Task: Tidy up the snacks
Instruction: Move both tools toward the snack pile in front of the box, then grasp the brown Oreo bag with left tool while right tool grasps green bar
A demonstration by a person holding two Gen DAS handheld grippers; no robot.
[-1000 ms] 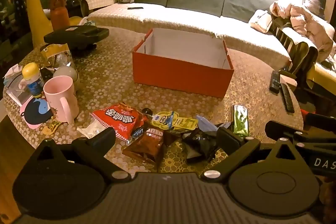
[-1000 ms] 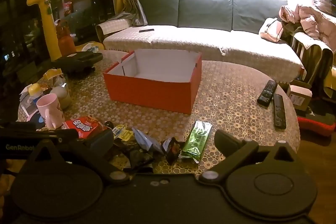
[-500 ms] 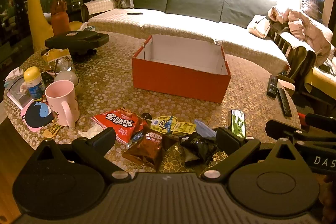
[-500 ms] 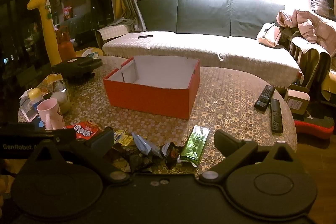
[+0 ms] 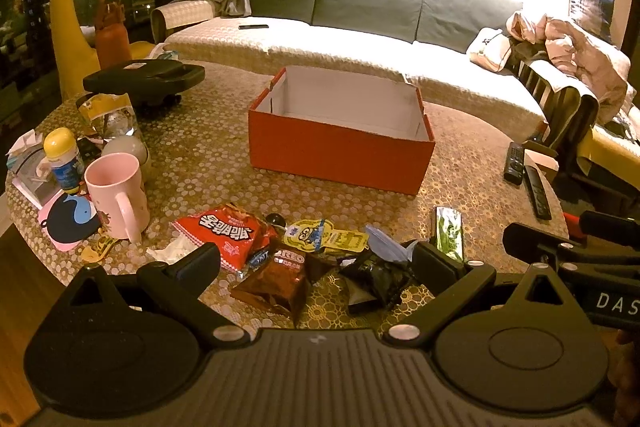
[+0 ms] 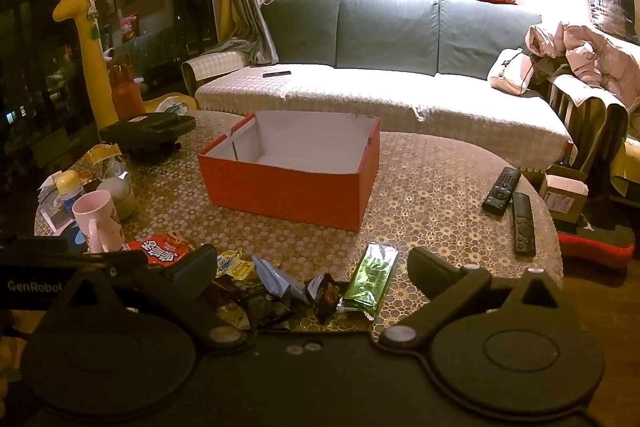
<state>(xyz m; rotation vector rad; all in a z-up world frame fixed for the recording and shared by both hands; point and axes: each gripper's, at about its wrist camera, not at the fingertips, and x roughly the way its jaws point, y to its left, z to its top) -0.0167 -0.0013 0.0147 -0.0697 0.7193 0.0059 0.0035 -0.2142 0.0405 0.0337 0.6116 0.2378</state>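
An open, empty red box (image 5: 340, 143) (image 6: 288, 183) stands mid-table. Several snack packs lie at the near edge: a red Korean-print bag (image 5: 226, 235) (image 6: 162, 249), a brown Oreo pack (image 5: 276, 281), a yellow sachet (image 5: 320, 235), a black wrapper (image 5: 374, 277) (image 6: 326, 293), a blue-grey pack (image 6: 278, 281) and a green bar (image 5: 450, 239) (image 6: 370, 279). My left gripper (image 5: 316, 261) is open above the Oreo pack, holding nothing. My right gripper (image 6: 312, 261) is open above the wrappers, holding nothing.
A pink mug (image 5: 118, 195), a small yellow-capped bottle (image 5: 64, 155) and clutter sit at the table's left. A black device (image 5: 144, 77) lies at the back left. Two remotes (image 6: 512, 207) lie at the right edge. A sofa (image 6: 380, 75) is behind the table.
Both grippers have drawn back and risen slightly, so the box and snacks sit lower and farther in view. Both stay open; nothing on the table has moved.
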